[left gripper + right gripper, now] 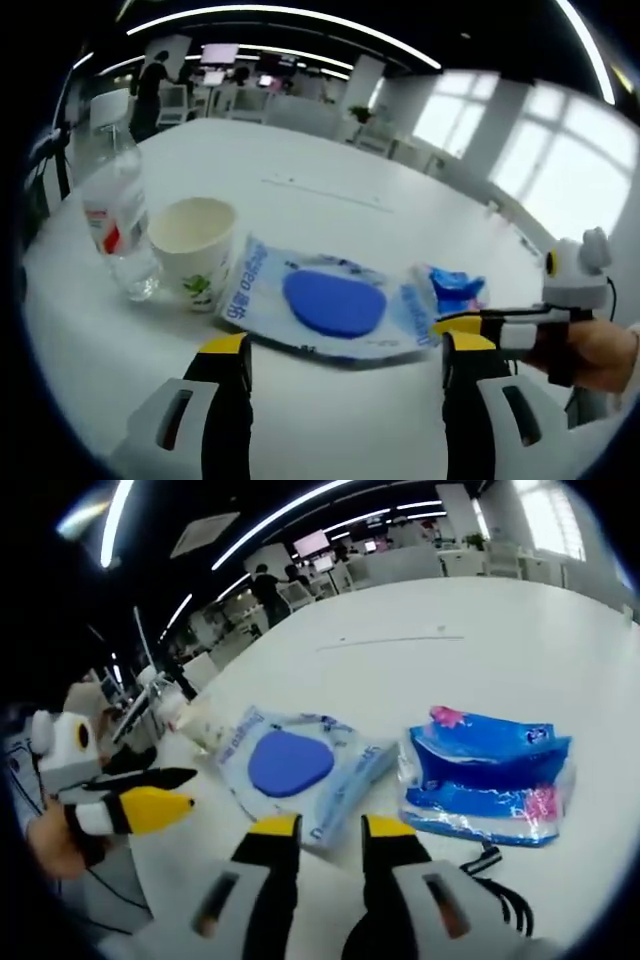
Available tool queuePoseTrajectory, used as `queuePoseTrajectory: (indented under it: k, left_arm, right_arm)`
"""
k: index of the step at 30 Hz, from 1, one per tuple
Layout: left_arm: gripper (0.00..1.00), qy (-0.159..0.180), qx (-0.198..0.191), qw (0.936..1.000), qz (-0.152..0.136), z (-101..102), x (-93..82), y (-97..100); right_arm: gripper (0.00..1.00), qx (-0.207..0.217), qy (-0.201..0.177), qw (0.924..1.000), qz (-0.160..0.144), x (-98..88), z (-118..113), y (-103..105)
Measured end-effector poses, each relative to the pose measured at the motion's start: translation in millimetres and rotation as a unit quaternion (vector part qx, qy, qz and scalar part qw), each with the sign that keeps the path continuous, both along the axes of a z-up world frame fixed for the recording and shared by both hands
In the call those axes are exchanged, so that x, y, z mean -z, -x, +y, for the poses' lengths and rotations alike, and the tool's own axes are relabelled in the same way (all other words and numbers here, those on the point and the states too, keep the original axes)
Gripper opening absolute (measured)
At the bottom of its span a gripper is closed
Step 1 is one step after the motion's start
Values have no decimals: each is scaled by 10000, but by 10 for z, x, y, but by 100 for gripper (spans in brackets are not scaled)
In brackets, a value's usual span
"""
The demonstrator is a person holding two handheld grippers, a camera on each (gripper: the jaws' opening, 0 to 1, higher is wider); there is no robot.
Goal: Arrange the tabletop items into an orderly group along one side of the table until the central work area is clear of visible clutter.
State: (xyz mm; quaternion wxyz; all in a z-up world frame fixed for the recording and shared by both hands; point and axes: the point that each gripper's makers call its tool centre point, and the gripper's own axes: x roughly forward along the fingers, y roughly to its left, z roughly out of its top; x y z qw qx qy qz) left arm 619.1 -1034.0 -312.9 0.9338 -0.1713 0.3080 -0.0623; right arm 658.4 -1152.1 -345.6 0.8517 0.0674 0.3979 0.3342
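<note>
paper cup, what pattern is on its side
White paper cup with a small green leaf print near its base; left gripper view shows it best.

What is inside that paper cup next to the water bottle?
The paper cup looks empty as far as its pale inner wall shows. Its bottom is hidden by the rim. The water bottle stands close beside it.

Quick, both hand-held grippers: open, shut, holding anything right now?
Left hand-held gripper: open, jaws wide apart, holding nothing, just short of the pouch.
Right hand-held gripper: open with a narrow gap, holding nothing.
</note>
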Motion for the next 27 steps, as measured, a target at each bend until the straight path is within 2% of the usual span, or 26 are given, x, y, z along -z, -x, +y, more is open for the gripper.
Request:
queuePoseTrajectory:
  k: [6,9,11,13,27]
  left_arm:
    - [73,30,-94,9999,55,61,44,57]
    - [72,62,-114,9999,81,75,64,70]
    - [71,135,-149,9998,79,83,63,74]
    - [71,302,-212,9993,45,84,50,65]
    - [71,238,-140,9996,96,44,98,87]
  right_arm:
    - [16,54,54,9998,172,86,41,2]
    - [6,128,115,9996,234,125,29,-14]
    - [4,203,65,9993,308,135,23,-28]
    - [2,268,92,9992,272,129,2,-56]
    - [0,230,58,9996,156,109,-68,-198]
